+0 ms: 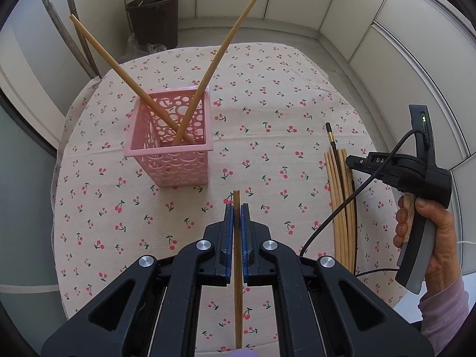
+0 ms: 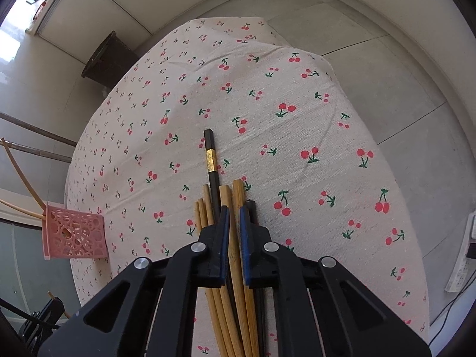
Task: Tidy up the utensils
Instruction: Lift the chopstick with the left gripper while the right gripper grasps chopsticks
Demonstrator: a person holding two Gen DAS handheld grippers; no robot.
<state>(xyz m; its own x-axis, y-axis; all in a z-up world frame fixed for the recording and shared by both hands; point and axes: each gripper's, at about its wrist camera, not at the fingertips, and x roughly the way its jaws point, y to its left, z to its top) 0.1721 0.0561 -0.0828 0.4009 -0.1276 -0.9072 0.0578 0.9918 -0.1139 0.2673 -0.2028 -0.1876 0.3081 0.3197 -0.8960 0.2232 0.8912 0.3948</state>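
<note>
A pink perforated basket (image 1: pixel 171 141) stands on the cherry-print tablecloth (image 1: pixel 267 95) with two bamboo chopsticks (image 1: pixel 119 68) leaning crossed inside it. My left gripper (image 1: pixel 237 208) is shut on a single bamboo chopstick (image 1: pixel 237 255), held above the cloth to the near right of the basket. A bundle of bamboo chopsticks (image 1: pixel 340 202) with a black gold-banded one lies at the right. My right gripper (image 2: pixel 234 211) hovers low over that bundle (image 2: pixel 226 291), its jaws narrowly apart around one bamboo stick (image 2: pixel 238 196). The basket also shows at the left of the right wrist view (image 2: pixel 74 235).
A dark brown bin (image 1: pixel 156 17) stands on the floor beyond the table's far edge. White cabinet panels (image 1: pixel 386 44) line the back and right. A black cable (image 1: pixel 342 208) trails from the right gripper over the bundle. A power strip (image 2: pixel 464 255) lies on the floor at the right.
</note>
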